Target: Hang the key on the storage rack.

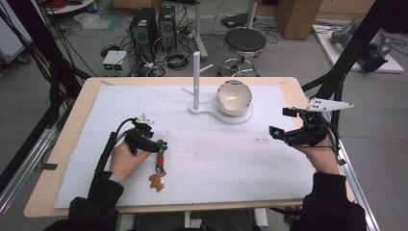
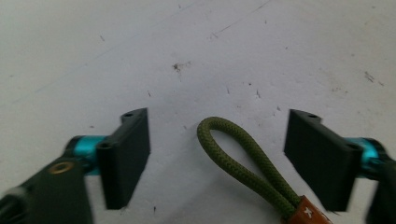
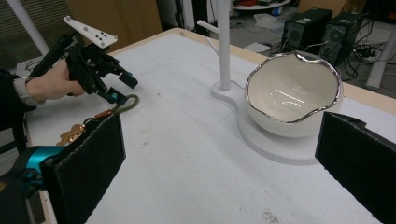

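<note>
Left tool (image 2: 217, 156) wide open, empty, straddling olive-green woven cord loop (image 2: 243, 158) of keychain lying flat on white bench (image 1: 216, 159); loop's long axis running toward tool. Right tool (image 3: 224, 168) open, empty, well apart.

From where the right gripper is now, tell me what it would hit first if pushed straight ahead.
Likely the white bowl on its stand's base: it sits ahead between the open jaws of the right gripper, slightly right of centre. The bare mat lies before it. Depth is uncertain.

Keychain cord (image 2: 252, 163) cut off below its leather tab (left gripper view), charm (image 1: 156, 182) too small to identify
</note>
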`<state>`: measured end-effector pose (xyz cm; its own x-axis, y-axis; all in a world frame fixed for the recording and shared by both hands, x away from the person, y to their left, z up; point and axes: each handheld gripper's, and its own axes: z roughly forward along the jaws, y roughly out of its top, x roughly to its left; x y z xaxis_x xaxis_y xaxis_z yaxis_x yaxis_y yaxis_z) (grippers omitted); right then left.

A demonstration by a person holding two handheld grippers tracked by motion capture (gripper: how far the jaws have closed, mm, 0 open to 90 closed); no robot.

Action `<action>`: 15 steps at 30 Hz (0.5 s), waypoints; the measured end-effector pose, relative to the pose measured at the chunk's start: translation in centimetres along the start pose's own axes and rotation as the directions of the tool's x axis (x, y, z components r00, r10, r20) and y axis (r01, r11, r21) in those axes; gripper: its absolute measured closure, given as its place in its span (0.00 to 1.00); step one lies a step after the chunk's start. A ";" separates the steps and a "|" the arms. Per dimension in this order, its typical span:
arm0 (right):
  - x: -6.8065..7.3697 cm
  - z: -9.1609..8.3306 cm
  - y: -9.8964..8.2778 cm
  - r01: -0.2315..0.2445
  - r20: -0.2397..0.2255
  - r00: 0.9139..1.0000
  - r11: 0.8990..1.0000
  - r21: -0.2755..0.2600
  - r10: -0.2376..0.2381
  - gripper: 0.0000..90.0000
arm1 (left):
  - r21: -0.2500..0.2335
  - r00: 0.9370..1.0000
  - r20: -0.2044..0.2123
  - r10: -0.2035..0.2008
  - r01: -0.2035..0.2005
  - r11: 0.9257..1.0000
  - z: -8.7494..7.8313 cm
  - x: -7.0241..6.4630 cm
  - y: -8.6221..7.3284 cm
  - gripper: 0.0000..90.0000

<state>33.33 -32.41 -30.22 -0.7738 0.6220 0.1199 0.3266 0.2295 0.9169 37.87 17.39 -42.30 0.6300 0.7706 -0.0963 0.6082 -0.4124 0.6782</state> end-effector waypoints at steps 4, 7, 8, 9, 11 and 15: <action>0.0 0.0 0.0 0.003 0.000 1.000 1.000 -0.001 -0.003 0.01 | 0.046 0.999 0.009 -0.040 0.039 0.998 0.7 0.2 -0.1 0.38; 0.0 0.0 0.0 0.000 0.003 1.000 1.000 0.000 0.000 0.01 | 0.043 0.997 0.046 -0.057 0.055 0.998 0.6 0.4 0.0 0.54; 0.0 0.0 0.0 0.000 0.003 1.000 1.000 0.000 0.000 0.01 | 0.046 0.997 0.047 -0.064 0.062 0.997 0.6 0.4 0.0 0.54; 0.0 0.0 0.0 -0.005 0.002 1.000 1.000 -0.001 0.005 0.01 | 0.045 0.997 0.051 -0.065 0.063 0.997 0.6 0.3 0.0 0.55; -0.1 0.0 -0.1 -0.004 0.004 1.000 1.000 0.002 0.004 0.01 | 0.047 0.995 0.063 -0.082 0.079 0.996 0.6 0.2 0.0 0.61; -0.1 0.2 -0.1 -0.004 0.003 1.000 1.000 0.007 0.004 0.01 | 0.059 0.991 0.066 -0.113 0.109 0.992 0.6 0.3 0.1 0.67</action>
<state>33.47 -32.34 -30.43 -0.7711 0.6249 0.1222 0.3332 0.2325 0.9137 38.40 17.24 -42.69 0.5879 0.7785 -0.2198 0.7007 -0.3544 0.6192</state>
